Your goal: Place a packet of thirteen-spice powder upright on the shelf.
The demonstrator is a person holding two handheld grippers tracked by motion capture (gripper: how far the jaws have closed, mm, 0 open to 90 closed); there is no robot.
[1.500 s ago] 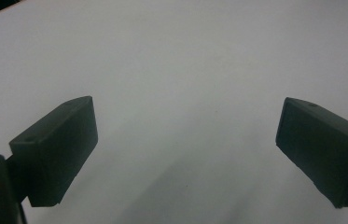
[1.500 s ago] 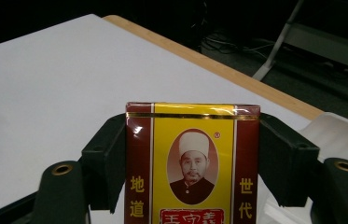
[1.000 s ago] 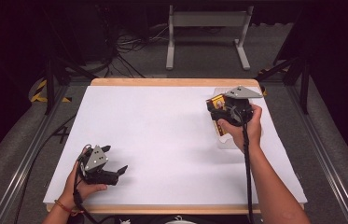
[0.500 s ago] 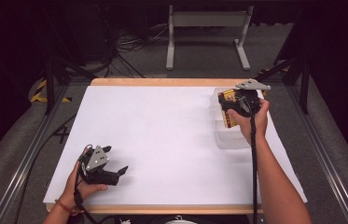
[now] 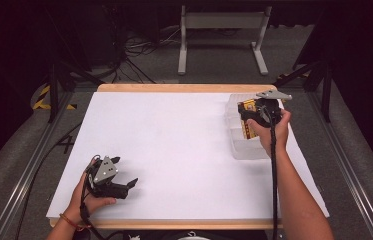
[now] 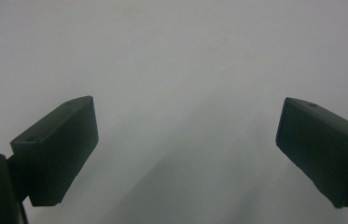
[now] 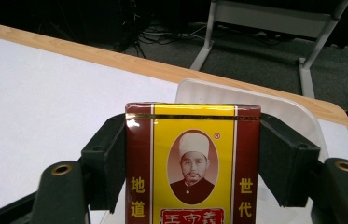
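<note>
High view: right claw (image 5: 254,111) sits at the far right of the surface (image 5: 174,150), clenched on a yellow and dark red box (image 5: 247,116). A clear plastic tray (image 5: 246,147) lies directly under and just nearer the person than the claw; the box hangs over the tray's far end. Whether the box touches the tray floor I cannot tell. The left claw (image 5: 126,186) rests well apart at the near left corner, so the right hand is the one placed for this tray.

Left gripper view: left claw (image 6: 185,144) released, jaws wide, nothing between them, bare white surface ahead.

Right gripper view: the box (image 7: 192,163) stands upright between the jaws of the right claw (image 7: 192,158), long axis running away from the claw, one pad on each dark red side. The tray's pale rim (image 7: 255,100) curves just beyond the box's top edge. Judgement: the coming move is a short lowering along that axis into the tray, then release.
</note>
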